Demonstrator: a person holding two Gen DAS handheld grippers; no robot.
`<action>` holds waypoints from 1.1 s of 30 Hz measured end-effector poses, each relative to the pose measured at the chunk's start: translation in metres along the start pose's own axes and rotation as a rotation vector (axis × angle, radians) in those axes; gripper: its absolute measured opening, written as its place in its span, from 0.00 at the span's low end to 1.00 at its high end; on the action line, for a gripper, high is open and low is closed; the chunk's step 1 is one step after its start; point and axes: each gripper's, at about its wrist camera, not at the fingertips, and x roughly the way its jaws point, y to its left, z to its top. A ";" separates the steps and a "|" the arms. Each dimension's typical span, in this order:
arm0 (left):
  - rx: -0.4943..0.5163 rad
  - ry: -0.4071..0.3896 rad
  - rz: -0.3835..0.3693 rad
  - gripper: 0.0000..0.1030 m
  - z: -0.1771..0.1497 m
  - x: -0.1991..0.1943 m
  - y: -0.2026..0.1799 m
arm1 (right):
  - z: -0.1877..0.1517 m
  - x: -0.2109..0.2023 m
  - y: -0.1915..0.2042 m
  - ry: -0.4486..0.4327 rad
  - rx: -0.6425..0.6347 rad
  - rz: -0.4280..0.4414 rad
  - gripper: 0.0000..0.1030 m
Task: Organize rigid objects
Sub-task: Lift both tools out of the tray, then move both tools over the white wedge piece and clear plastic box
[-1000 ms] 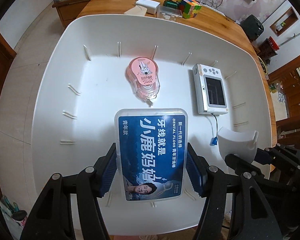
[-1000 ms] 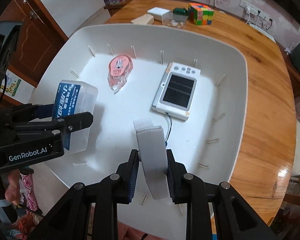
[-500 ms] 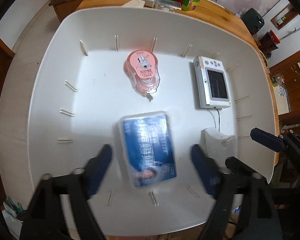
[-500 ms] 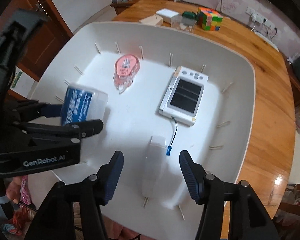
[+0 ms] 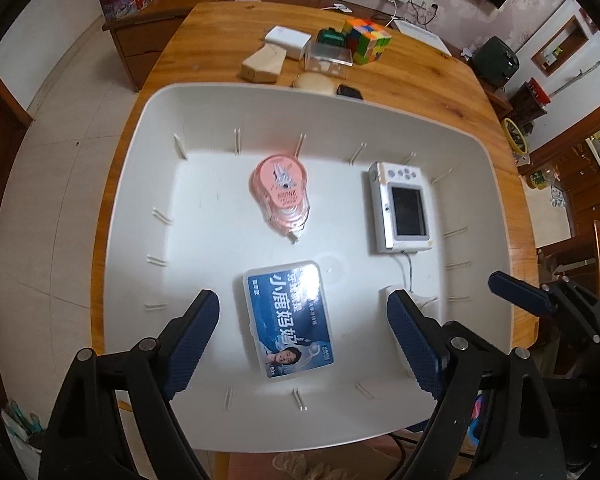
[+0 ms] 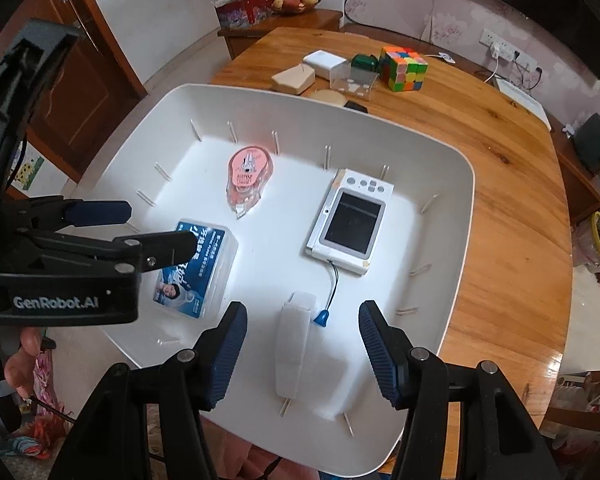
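A blue dental floss box (image 5: pixel 288 316) lies flat on the floor of the white tray (image 5: pixel 140 200). My left gripper (image 5: pixel 304 344) hangs open above it, with its pads clear of the box on both sides. A white block (image 6: pixel 294 344) lies on the tray floor near the front wall, and my right gripper (image 6: pixel 304 356) stands open over it without touching it. The right wrist view also shows the floss box (image 6: pixel 196 268), partly behind the left gripper (image 6: pixel 160 227). A pink correction tape (image 5: pixel 282 188) and a white camera (image 5: pixel 402 208) lie further back in the tray.
Beyond the tray, the wooden table (image 6: pixel 500 160) carries a colour cube (image 6: pixel 404 68), a white box (image 6: pixel 324 63), a clear box (image 6: pixel 354 80), a wooden block (image 6: pixel 294 79) and a round disc (image 6: pixel 328 97). A hand (image 6: pixel 20 360) holds the left gripper's handle.
Both grippers have opened and let go: the floss box and the white block now lie on the tray floor. Both grippers have risen, so more of the table shows.
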 end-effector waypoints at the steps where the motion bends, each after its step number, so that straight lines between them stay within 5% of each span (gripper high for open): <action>1: 0.001 -0.004 -0.002 0.85 0.001 -0.002 -0.001 | 0.001 -0.001 0.000 -0.002 0.001 0.000 0.57; 33: 0.051 -0.148 -0.022 0.85 0.071 -0.066 0.002 | 0.058 -0.046 -0.033 -0.106 0.146 -0.018 0.57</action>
